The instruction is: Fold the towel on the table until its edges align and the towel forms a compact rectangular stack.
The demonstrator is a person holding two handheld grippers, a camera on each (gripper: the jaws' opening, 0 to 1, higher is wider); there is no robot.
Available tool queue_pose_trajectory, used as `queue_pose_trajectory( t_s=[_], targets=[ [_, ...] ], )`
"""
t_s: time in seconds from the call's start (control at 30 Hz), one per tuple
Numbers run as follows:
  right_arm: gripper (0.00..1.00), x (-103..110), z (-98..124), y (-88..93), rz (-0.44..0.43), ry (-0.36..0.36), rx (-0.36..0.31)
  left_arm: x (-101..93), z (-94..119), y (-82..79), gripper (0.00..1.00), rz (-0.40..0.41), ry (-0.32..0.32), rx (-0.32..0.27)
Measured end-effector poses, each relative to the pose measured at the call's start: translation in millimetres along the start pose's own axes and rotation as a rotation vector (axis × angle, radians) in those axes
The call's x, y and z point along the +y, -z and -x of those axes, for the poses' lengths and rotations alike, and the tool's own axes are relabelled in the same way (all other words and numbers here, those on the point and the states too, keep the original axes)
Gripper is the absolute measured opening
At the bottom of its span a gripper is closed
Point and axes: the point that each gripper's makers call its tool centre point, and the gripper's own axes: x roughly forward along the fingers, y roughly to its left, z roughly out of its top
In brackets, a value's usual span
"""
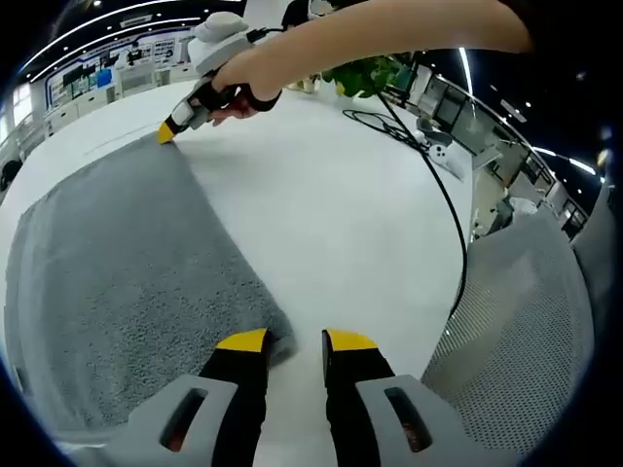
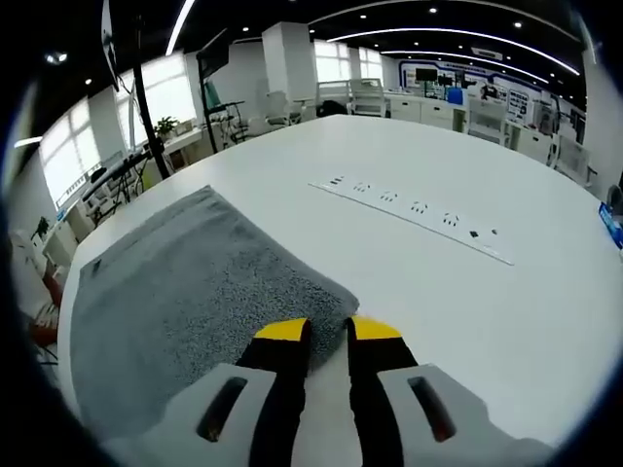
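I hold both grippers, left gripper [image 1: 295, 340] and right gripper [image 2: 327, 330], fingers slightly apart, at adjacent corners of the grey towel [image 1: 127, 272] lying flat on the desk [image 1: 341, 214], ready to pinch and fold.

grey nubby terry towel [image 1: 127, 263]: plain grey
smooth white table [image 1: 341, 224]: white
left gripper [image 1: 295, 341]: black jaws, yellow tips

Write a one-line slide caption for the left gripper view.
Left gripper, jaws apart, at the near corner of a grey towel while the right gripper reaches its far corner.
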Motion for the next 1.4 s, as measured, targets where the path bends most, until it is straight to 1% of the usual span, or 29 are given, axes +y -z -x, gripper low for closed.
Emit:
queue_pose_trajectory(
  t_s=[0.03,0.13,0.27,0.33,0.37,0.5,0.63,0.67,0.8,0.87,0.97,1.1,1.17,1.23,1.27,1.37,1.4],
  targets=[
    [0.1,0,1,2.1,0.007,0.003,0.009,-0.8,0,0.2,0.22,-0.006,-0.001,0.005],
    [0.09,-1,0,1.6,0.013,0.004,0.009,-0.2,-1,-1.2,0.21,-0.022,-0.006,0.014],
    [0.07,-1,-1,1.1,0.019,0.008,0.009,3.7,-1,-1.0,0.16,-0.054,-0.028,0.031],
    [0.05,-5,-2,2.6,0.046,0.038,0.023,6.3,-3,-1.2,0.13,-0.058,-0.044,0.033],
    [0.04,-4,-3,2.6,0.052,0.034,0.024,7.2,-3,-1.4,0.12,-0.062,-0.05,0.033],
    [0.02,-3,-4,0.8,0.094,0.035,0.032,7.4,-8,-3.8,0.11,-0.071,-0.051,0.041],
    [0.01,-7,-8,-0.9,0.083,0.027,0.031,7.8,-10,-6.4,0.09,-0.086,-0.049,0.058],
    [0.01,-5,-6,0.3,0.075,0.022,0.03,7.5,-11,-7.0,0.08,-0.088,-0.047,0.06],
    [0.01,-7,-4,1.6,0.071,0.019,0.032,3.6,-14,-10.1,0.07,-0.089,-0.034,0.059],
    [0.01,-10,-4,2.4,0.074,0.02,0.032,0.0,-16,-11.8,0.06,-0.082,-0.034,0.055],
    [0.01,-16,-3,4.2,0.071,0.018,0.029,-8.7,-21,-16.5,0.06,-0.095,-0.027,0.05],
    [0.01,-22,4,7.7,0.081,0.017,0.032,-19.1,-29,-23.6,0.06,-0.125,-0.001,0.057],
    [0.01,-26,7,9.4,0.091,0.02,0.032,-25.1,-35,-28.6,0.06,-0.126,0.01,0.059],
    [0.01,-34,13,12.7,0.098,0.031,0.03,-31.4,-40,-32.9,0.05,-0.136,0.022,0.059],
    [0.01,-40,14,14.7,0.086,0.038,0.025,-36.7,-44,-36.3,0.05,-0.15,0.029,0.061],
    [0.01,-47,25,22.7,0.074,0.042,0.02,-49.5,-53,-43.6,0.05,-0.18,0.043,0.065],
    [0.01,-52,28,24.1,0.074,0.045,0.02,-53.1,-56,-45.8,0.05,-0.186,0.047,0.063]
  ],
)
